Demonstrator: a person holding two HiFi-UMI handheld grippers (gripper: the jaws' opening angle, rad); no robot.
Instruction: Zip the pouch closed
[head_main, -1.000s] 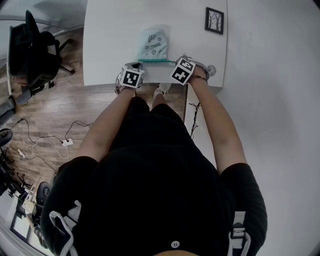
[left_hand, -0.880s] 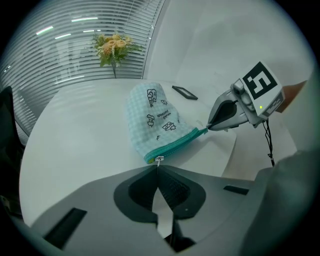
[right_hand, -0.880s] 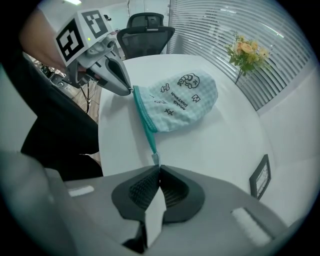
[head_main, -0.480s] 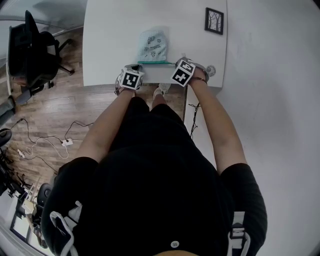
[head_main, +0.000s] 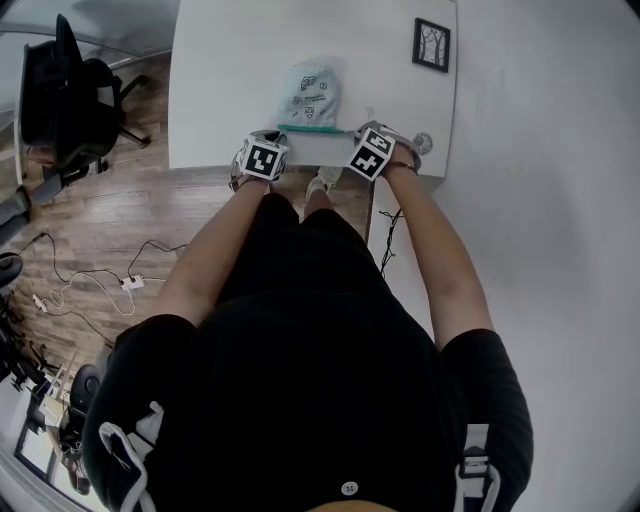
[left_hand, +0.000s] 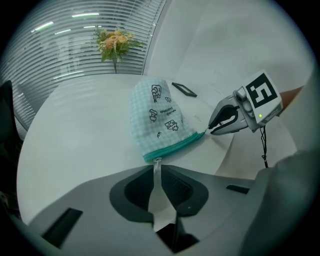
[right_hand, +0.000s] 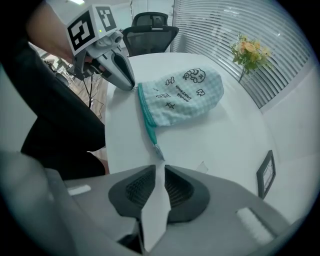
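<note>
Flanking the checked pouch near the table edge, the left gripper has just parted its jaws, zip pull loose at their tips, and the right gripper has just parted its own, empty, at the teal zip end, apparently releasing because it looks closed.

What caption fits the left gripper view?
Left gripper, jaws just opening with the zip pull between them, faces a checked pouch on the table.

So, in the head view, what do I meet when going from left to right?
Office chair, left gripper, pouch, right gripper, picture frame. Both grippers' jaws have just been opening; nothing is clamped between them.
</note>
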